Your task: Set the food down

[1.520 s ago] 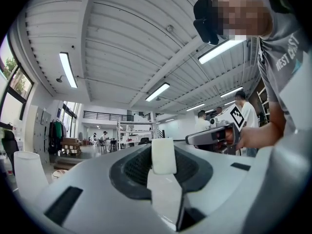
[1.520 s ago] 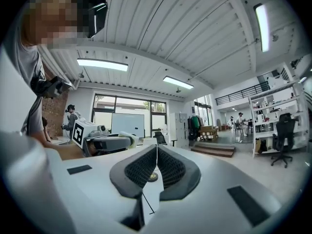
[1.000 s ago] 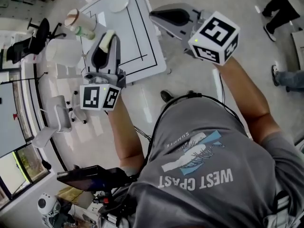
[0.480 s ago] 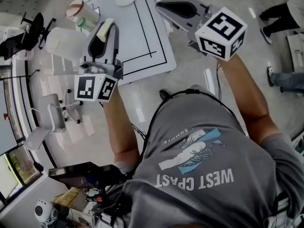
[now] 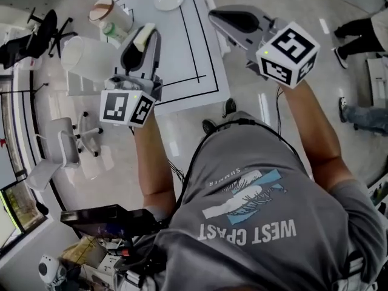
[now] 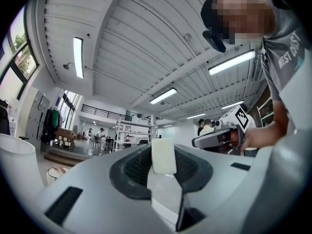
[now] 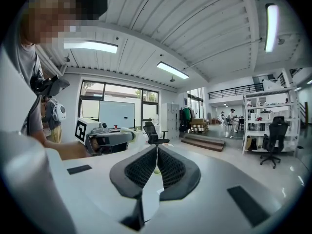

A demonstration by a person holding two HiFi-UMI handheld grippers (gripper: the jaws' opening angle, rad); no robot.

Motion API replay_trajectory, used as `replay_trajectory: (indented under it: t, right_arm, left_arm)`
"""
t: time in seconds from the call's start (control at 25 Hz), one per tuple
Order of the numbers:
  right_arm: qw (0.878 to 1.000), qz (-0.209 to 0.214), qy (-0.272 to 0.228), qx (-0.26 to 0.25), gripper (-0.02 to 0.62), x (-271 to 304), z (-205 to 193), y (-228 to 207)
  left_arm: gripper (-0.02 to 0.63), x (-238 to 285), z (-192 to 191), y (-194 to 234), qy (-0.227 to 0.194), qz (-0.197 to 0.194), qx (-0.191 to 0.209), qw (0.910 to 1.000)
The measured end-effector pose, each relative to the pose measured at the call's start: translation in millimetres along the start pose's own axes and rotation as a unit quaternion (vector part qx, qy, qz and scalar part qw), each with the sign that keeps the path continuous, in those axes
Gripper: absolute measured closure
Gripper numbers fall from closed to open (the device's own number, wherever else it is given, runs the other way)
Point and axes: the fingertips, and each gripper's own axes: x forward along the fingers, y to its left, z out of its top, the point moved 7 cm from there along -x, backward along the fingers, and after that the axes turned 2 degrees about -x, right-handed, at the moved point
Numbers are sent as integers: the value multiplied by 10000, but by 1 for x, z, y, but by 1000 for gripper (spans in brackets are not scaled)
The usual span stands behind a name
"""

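Table point(image 5: 182, 59): white top marked with black rectangular lines, seen from above, ahead of the person.
Left gripper point(image 5: 145, 41): held in the air over the table's left edge, its jaws pinching the food.
Right gripper point(image 7: 156, 156): raised over the table's right side, jaws pressed together with nothing clearly between them.
Plate point(image 5: 168, 0): small, white and bare, at the far end of the table, well apart from both grippers.
Food point(image 6: 163, 156): a pale, soft-looking block standing up out of the left jaws, not yet set down.
Height: hard to judge from this steep view, but the food seems well above the tabletop.
Risk: letting go from here would drop the block, and so near the edge it could tumble to the floor. Squeezing harder could squash it.
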Motion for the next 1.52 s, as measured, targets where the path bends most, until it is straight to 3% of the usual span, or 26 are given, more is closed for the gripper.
replay_trajectory:
  t: [0.64,1.0,1.52]
  right_arm:
    - [9975,605,-279,251,586,19,-23,-129]
    - [9963,698,-239,434,586,36,-31,-145]
    - [9974,408,-101,590,586,30,-48,-165]
  left_arm:
    - [500,120,-26,19,378,471,375,9975]
    - [500,144,-39,35,579,503,392,9963]
    - [500,185,-81,64,933,348,259,9947]
